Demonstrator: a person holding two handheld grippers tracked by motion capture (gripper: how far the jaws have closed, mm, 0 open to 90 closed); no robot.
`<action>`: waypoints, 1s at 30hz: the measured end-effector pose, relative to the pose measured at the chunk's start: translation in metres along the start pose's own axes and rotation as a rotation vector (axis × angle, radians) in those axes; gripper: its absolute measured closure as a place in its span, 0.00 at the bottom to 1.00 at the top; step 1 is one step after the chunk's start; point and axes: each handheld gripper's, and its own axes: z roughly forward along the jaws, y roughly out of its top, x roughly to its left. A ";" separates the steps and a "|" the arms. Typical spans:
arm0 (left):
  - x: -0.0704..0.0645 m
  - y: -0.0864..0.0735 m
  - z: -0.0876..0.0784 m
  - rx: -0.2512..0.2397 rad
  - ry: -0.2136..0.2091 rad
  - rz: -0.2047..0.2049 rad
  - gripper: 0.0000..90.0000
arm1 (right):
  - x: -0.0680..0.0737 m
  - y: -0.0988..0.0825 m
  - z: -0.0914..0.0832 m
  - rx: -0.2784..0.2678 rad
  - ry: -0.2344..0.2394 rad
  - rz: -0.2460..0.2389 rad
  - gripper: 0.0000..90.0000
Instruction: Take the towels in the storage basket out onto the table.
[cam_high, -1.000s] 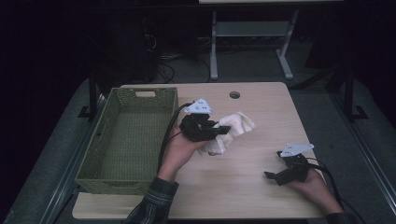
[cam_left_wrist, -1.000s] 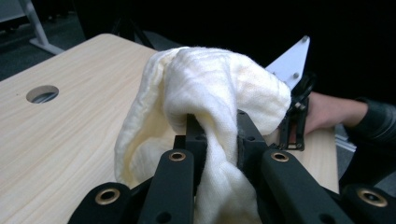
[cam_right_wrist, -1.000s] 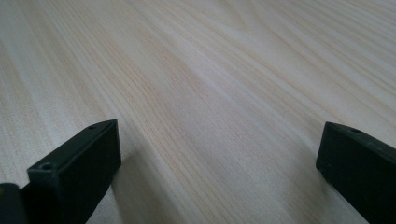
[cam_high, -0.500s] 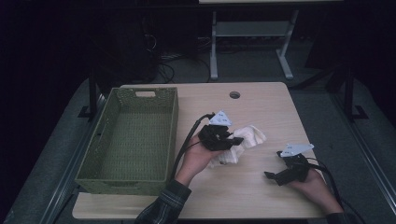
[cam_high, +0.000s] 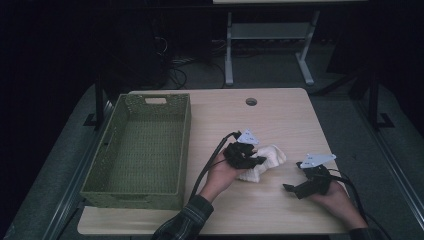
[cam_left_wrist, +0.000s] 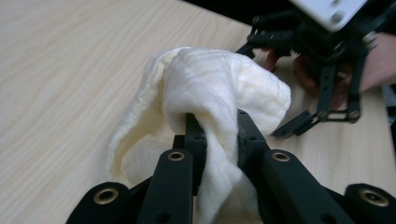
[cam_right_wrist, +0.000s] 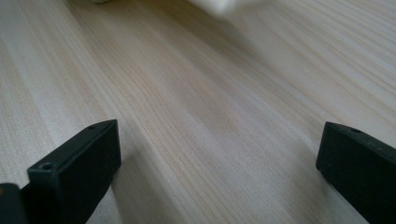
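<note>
- Just right of the green basket (cam_high: 135, 150), on the bare wood of the table (cam_high: 280, 115), sits a soft white cloth (cam_high: 264, 159) in a crumpled heap.
- The cloth is well apart from the basket and lies between the two hands.
- Its long side runs from the basket side toward the right hand, a bit slanted.
- The left gripper (cam_left_wrist: 215, 135) is right on the cloth, on the side nearer the basket. It is much the nearer of the two.
- Its two black jaws are nearly together, with a thick fold of cloth squeezed between them. So it has a firm hold of the cloth.
- The cloth bulges out past the jaw tips and hangs down toward the table.
- The right gripper (cam_high: 300, 186) is farther from the basket, near the cloth but not touching it.
- Its jaws stand wide apart with nothing but bare wood between them. It holds nothing.
- The cloth lies ahead of the right gripper, toward the basket side.
- I think the basket is where the cloth should go, so the left hand would carry it that way.
</note>
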 end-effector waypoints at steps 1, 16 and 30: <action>0.000 -0.002 0.005 0.007 -0.003 -0.006 0.87 | 0.000 0.000 0.000 0.000 0.000 0.000 0.00; -0.001 -0.018 0.040 0.081 -0.038 -0.018 0.69 | 0.000 0.000 0.000 0.001 0.000 0.001 0.00; 0.003 -0.020 -0.016 -0.001 0.010 -0.049 0.43 | 0.000 0.000 0.000 0.000 0.002 -0.002 0.00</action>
